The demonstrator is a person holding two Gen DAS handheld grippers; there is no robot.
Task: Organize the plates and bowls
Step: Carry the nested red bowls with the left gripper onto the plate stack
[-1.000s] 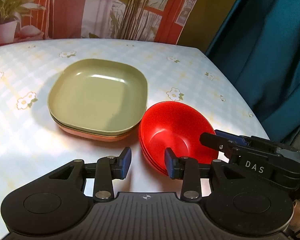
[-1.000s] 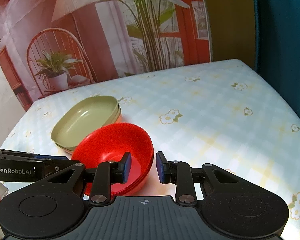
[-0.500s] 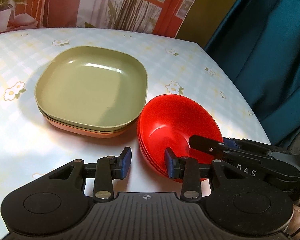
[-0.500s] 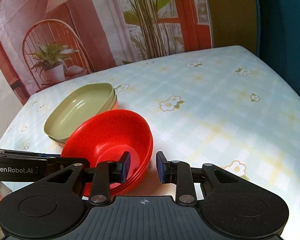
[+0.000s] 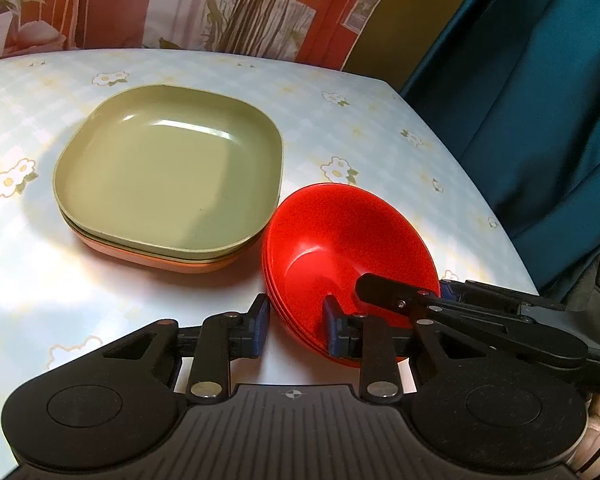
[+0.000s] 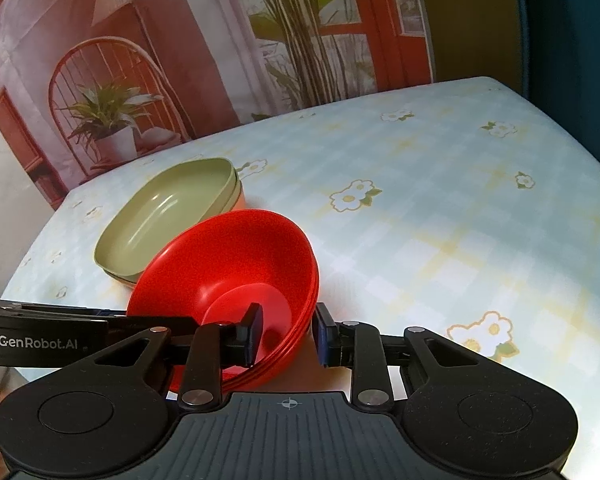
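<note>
Right wrist view alone shows the printed chair [image 6: 112,92] behind plates [image 6: 168,216].

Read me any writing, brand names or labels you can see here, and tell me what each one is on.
"GenRobot.AI": white lettering on the side of the left gripper, seen from the right wrist camera.
No other text is readable; the red bowls and green plates carry none.

A: Where's the right gripper [image 6: 287,330]?
B: Straddling the near rim of the red bowls [image 6: 236,256], one finger inside, one outside

A: And the plates [image 6: 168,208]?
B: Stacked just beyond, far left on the table [image 6: 440,208]
</note>
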